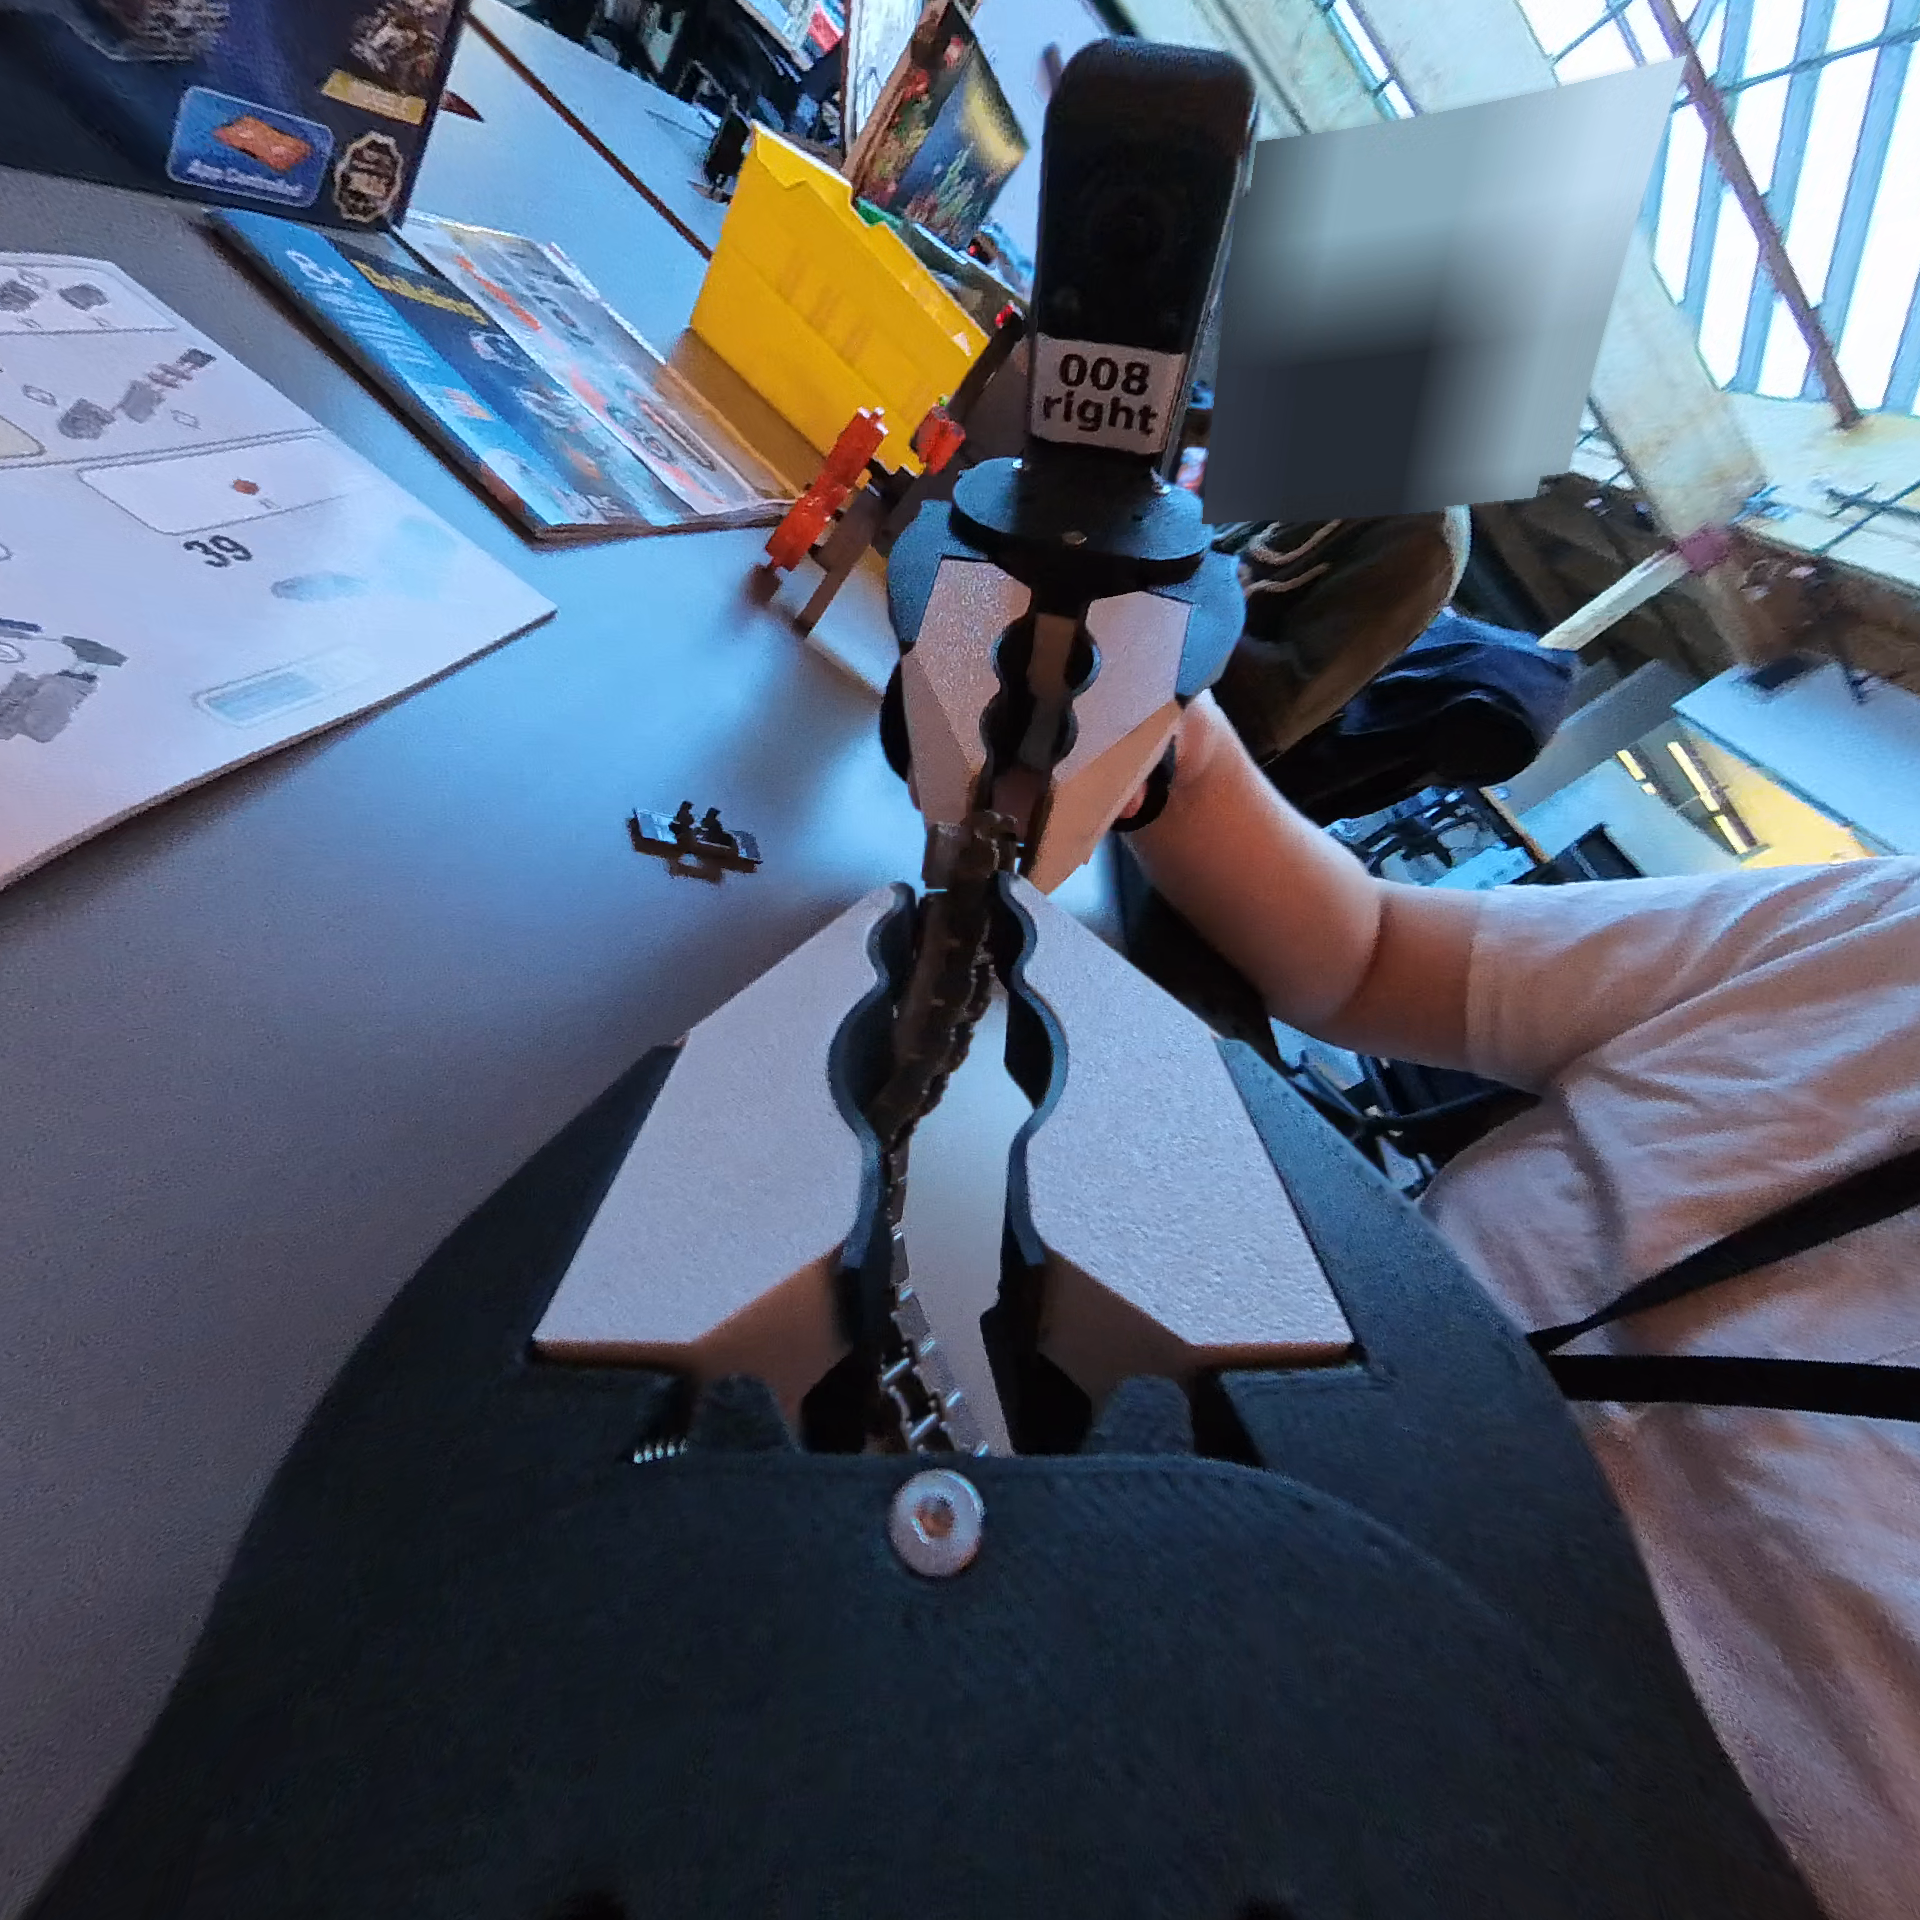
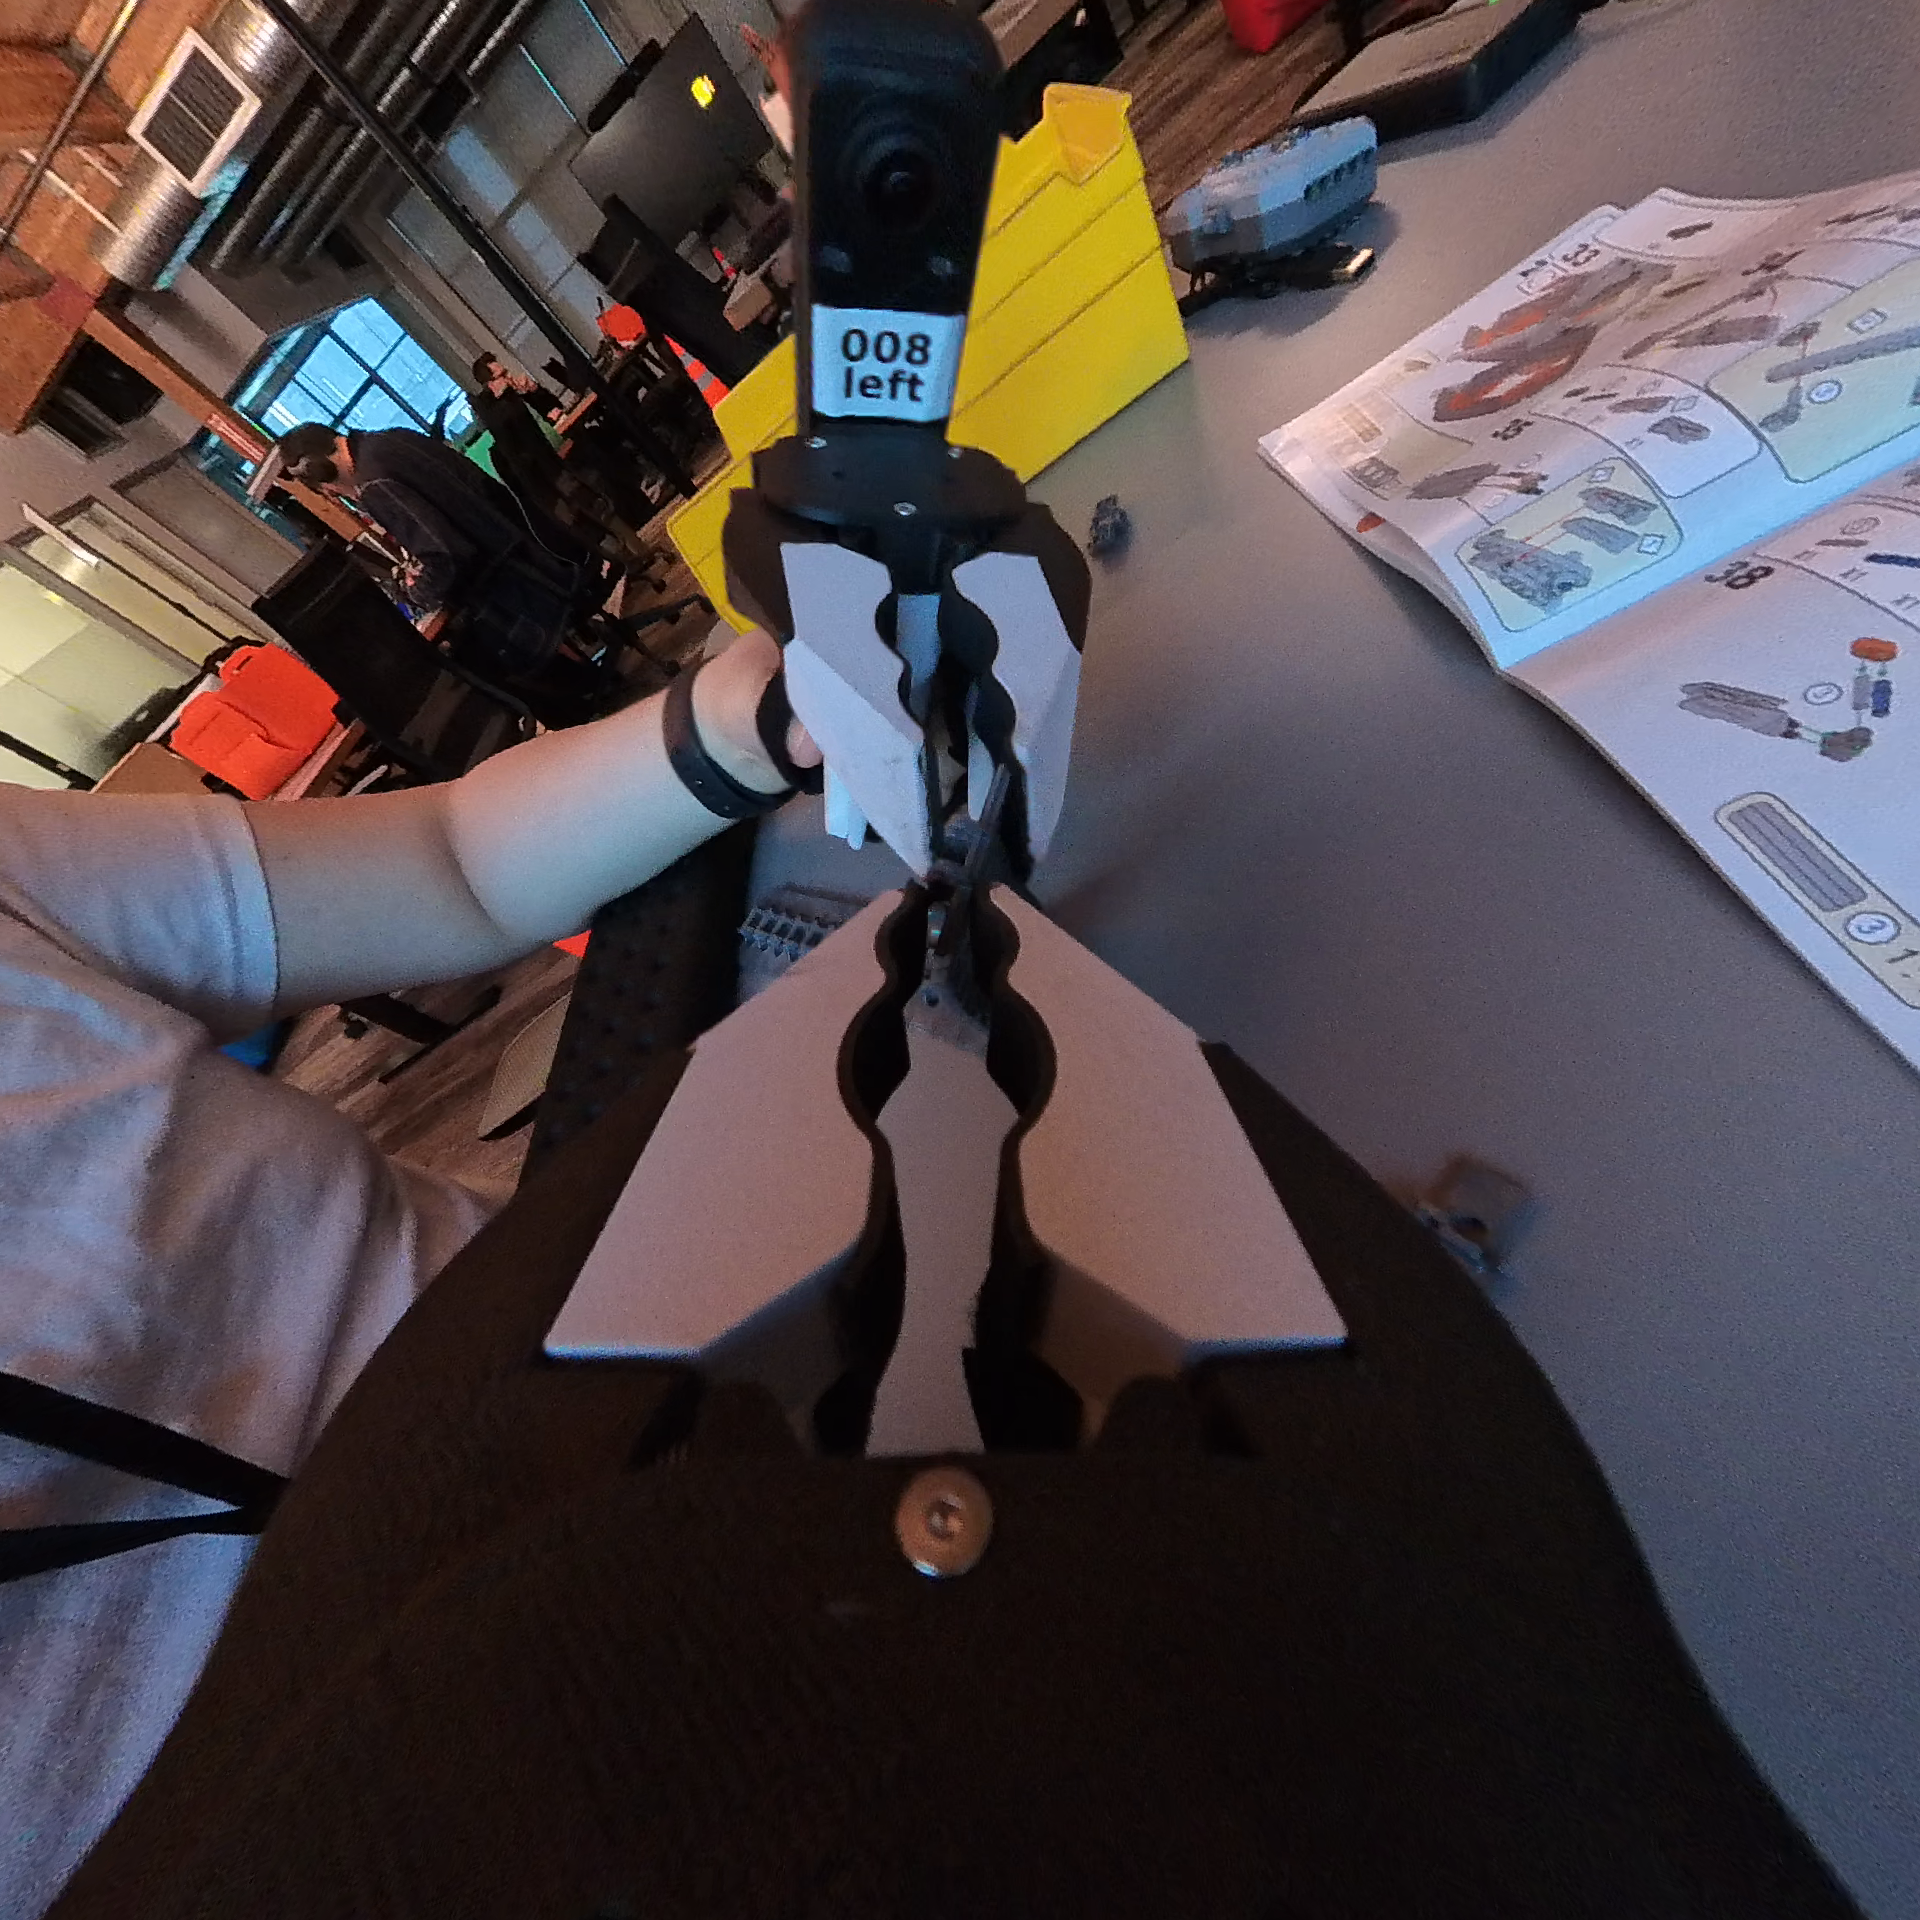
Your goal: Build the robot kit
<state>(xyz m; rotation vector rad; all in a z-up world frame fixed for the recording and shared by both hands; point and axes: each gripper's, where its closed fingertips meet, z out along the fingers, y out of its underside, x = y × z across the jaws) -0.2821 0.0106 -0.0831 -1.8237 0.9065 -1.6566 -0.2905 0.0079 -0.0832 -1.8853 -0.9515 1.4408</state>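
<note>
My left gripper [image 1: 958, 896] is shut on a dark chain of small track links [image 1: 930, 1013] that runs back between its fingers. My right gripper [image 1: 1003, 831] faces it tip to tip above the grey table [image 1: 416, 987] and is shut on the far end of the same chain. In the right wrist view my right gripper [image 2: 956, 896] pinches the chain's end [image 2: 948, 951], and the left gripper [image 2: 966, 844] meets it just beyond. A person's bare forearms [image 2: 499, 831] hold both grippers.
An open instruction booklet [image 1: 208, 540] [image 2: 1662, 520] lies on the table. A yellow bin [image 1: 821, 301] [image 2: 1070, 312], a red and brown model [image 1: 831, 499], a grey vehicle model [image 2: 1278, 197], a small black part [image 1: 694, 836] and printed boxes [image 1: 260, 104] stand around. My two grippers' fingertips are within a few centimetres of each other.
</note>
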